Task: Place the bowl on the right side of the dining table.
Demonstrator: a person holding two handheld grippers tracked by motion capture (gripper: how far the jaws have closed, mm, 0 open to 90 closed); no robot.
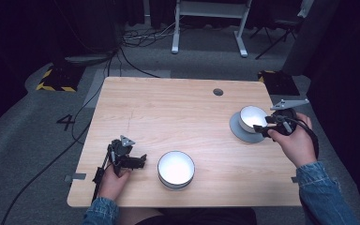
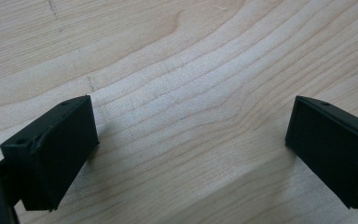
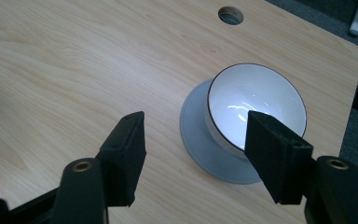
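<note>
The right gripper (image 1: 264, 128) is held at the near-right side of a small white bowl (image 1: 252, 117), which is set on a grey saucer (image 1: 238, 131) toward the right edge of the table (image 1: 168, 108). In the right gripper view its 2 jaws are seen spread, with nothing between the pads; the small white bowl (image 3: 256, 100) lies just beyond the fingertips, partly behind the right-hand finger (image 3: 275, 151), and the grey saucer (image 3: 200, 140) shows in the gap ahead of them. The bowl is judged to have been left centred on the saucer so that it sits steady, and the jaws are kept apart so the rim is not caught.

The left gripper (image 1: 138, 161) is rested low on the table, near its front-left corner, with its 2 fingers (image 2: 58, 151) spread wide over bare wood (image 2: 186, 98) and nothing pinched. A larger white bowl (image 1: 176, 168) stands just beyond its fingertips, untouched. This gripper is probably parked there to be ready for that bowl.
</note>
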